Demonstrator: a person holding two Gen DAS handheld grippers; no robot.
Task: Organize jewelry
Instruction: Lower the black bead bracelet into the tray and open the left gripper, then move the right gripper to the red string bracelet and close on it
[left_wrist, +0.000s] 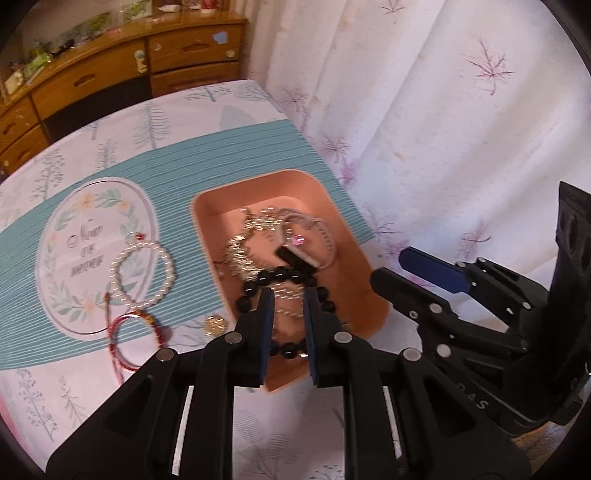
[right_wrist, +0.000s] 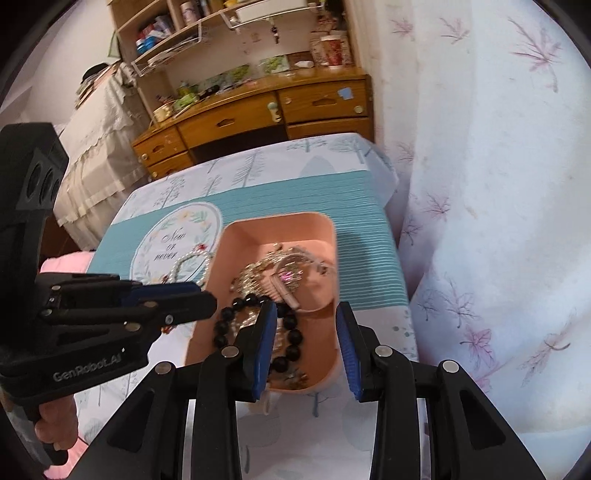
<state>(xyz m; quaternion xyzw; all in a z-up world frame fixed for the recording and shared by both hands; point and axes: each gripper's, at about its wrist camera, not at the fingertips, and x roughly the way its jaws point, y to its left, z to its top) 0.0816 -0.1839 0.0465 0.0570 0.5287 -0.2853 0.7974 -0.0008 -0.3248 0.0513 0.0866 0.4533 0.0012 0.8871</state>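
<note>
A peach tray on the teal mat holds a black bead bracelet, silver chains and a white watch. On the mat left of the tray lie a pearl bracelet, a red string bracelet and a gold coin-like piece. My left gripper is open and empty over the tray's near end. My right gripper is open and empty over the tray; it also shows in the left wrist view.
The teal mat lies on a tree-print tablecloth. A floral curtain hangs close at the right. A wooden dresser stands beyond the table.
</note>
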